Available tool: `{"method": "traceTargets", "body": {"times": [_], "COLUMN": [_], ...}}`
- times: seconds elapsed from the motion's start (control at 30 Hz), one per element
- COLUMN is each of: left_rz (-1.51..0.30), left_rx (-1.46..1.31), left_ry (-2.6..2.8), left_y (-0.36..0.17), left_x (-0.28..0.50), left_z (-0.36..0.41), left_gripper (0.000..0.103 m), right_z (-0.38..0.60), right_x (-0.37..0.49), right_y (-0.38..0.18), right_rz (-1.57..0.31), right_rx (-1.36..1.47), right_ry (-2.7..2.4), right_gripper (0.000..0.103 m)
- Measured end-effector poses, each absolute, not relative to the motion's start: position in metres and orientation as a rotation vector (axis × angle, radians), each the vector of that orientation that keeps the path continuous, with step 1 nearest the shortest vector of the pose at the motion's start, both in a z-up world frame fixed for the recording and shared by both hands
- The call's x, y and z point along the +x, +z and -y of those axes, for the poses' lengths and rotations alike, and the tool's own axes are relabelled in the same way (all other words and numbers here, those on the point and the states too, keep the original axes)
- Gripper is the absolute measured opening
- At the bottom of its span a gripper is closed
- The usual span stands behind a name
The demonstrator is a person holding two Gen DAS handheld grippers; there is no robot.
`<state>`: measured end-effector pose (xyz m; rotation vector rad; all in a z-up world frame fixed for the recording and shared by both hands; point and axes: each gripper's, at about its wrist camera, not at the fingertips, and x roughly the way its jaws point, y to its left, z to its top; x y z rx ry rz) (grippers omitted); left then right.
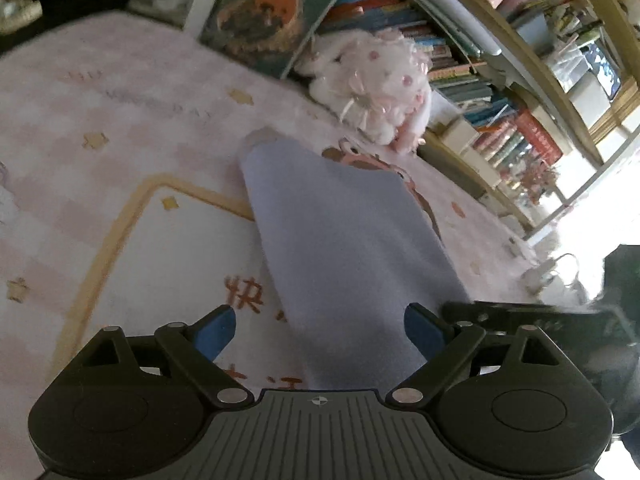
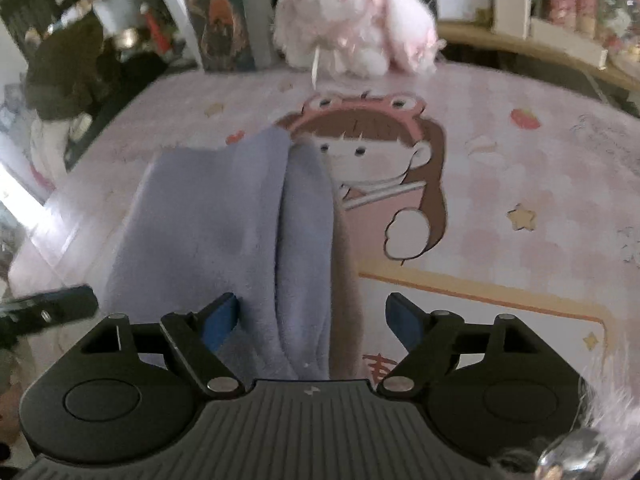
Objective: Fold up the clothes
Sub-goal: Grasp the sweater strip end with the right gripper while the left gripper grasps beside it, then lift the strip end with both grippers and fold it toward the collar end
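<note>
1. The left gripper [image 1: 319, 330], black with blue finger pads [image 1: 218, 330], is hovering low over a pink checked plush rug [image 1: 120, 128] and pointing forward and slightly down along it. Its fingers are spread wide, gripping nothing.

2. A pale lavender soft fleece garment [image 1: 344, 240] is lying on the rug, folded into a long narrow strip. In the left wrist view it is running from between the spread fingers away toward the far end of the rug. Its near end is passing under the gripper body, so whether the cloth is touching the pads cannot be told.

3. The right gripper [image 2: 312, 320], of the same black and blue build, is also sitting low and level, aimed along the garment [image 2: 224, 232]. Its fingers are likewise wide apart; the left pad [image 2: 220, 322] is lying just beside or against the cloth, the other pad is standing clear over the rug [image 2: 520, 168].

4. In the right wrist view the garment is showing a lengthwise fold crease, with two layers meeting along the middle.

5. The dark edge of the right gripper [image 1: 520, 314] is showing in the left wrist view, just beside the left gripper.

6. The garment's far end is partly covering a printed cartoon girl with brown hair and a pink frog headband [image 2: 372, 140].

7. A fluffy white and pink plush rabbit toy [image 1: 380, 80] is sitting beyond the garment at the rug's far edge, against a wooden bookshelf packed with books [image 1: 500, 92].
</note>
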<state>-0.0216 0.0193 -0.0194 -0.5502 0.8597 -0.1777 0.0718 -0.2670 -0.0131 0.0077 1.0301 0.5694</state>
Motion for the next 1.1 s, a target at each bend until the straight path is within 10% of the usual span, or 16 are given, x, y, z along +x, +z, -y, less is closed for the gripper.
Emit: {"method": "traceTargets", "body": {"times": [0.47,0.7,0.9,1.1], "left_rz": [-0.984,-1.071,-1.056,-1.049], "left_rx": [-0.434,-0.386,-0.493,-0.542], "left_ry": [-0.34,-0.45,-0.443,-0.415], "left_y": [-0.016,-0.013,-0.024,-0.032], "left_x": [-0.014,-0.024,-0.013,-0.005], "left_z": [0.01,0.013,-0.002,0.001], "left_gripper": [0.056,0.061,0.068,0.057], "right_z": [0.281,0.294,0.31,0.299], "right_x": [0.024,-0.021,-0.015,-0.01], "right_y": [-0.005,-0.004,-0.019,-0.028], "right_rz": [-1.042,-1.072,-1.114,-1.109], "right_rx": [0.196,0.147,0.292,0.308], "right_ry": [0.535,0.552,0.484,0.475], "right_gripper": [0.028,0.03,0.056,0.061]}}
